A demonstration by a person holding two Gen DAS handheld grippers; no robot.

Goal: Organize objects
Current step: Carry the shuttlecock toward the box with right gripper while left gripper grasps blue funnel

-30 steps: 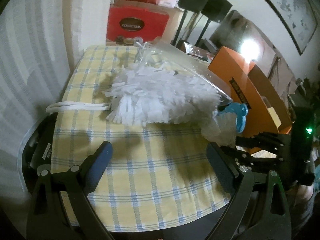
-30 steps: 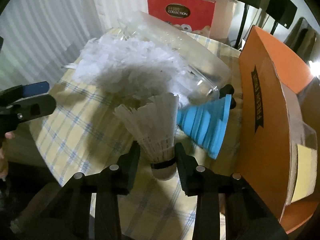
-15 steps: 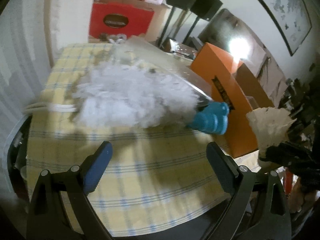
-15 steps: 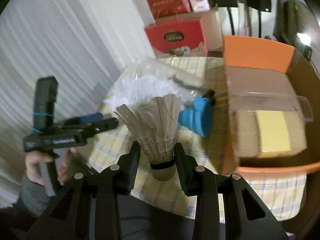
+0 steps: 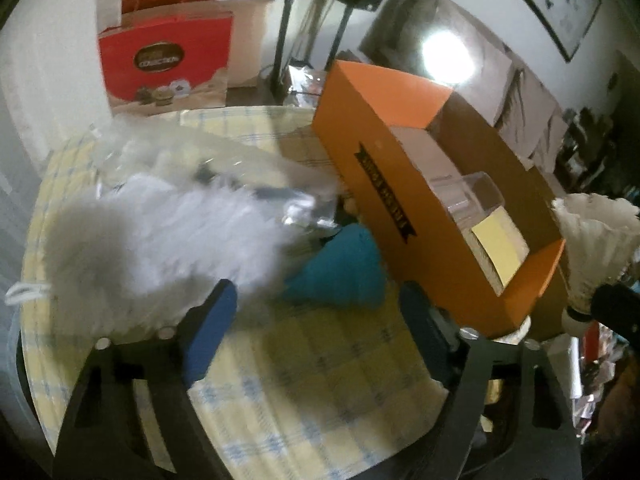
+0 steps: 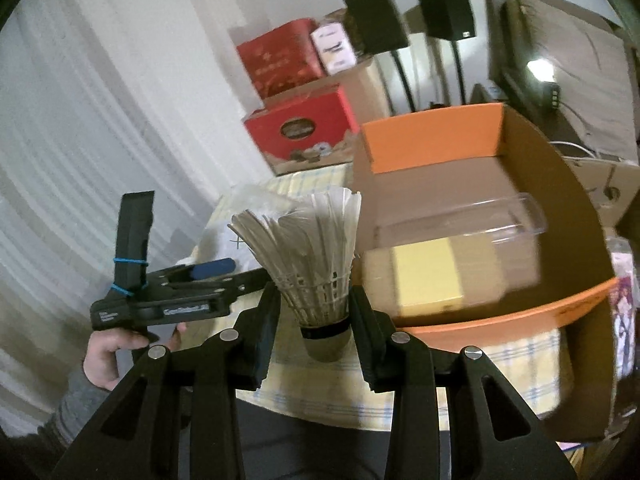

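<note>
My right gripper (image 6: 314, 312) is shut on the cork base of a white feather shuttlecock (image 6: 316, 264) and holds it in the air before the open orange box (image 6: 440, 140). That box holds a clear plastic case (image 6: 460, 216) and a yellow pad (image 6: 428, 276). In the left wrist view the shuttlecock (image 5: 596, 240) hangs beyond the orange box (image 5: 420, 184) at the right. My left gripper (image 5: 316, 320) hovers over the checked tablecloth (image 5: 320, 380) with its jaws closing and nothing pressed between them. Just ahead lie a blue ribbed cone (image 5: 340, 268) and a white fluffy duster (image 5: 160, 232) in clear wrap.
Red gift boxes (image 5: 164, 60) stand behind the round table, with black speaker stands (image 6: 444, 12) further back. A white curtain (image 6: 100, 120) hangs along the left. A person's hand (image 6: 108, 352) holds the left gripper (image 6: 208, 268) at the table's left edge.
The left gripper swung right, from the duster toward the blue cone and orange box, and its jaws narrowed. The right gripper rose with the shuttlecock and rolled to face the open box.
</note>
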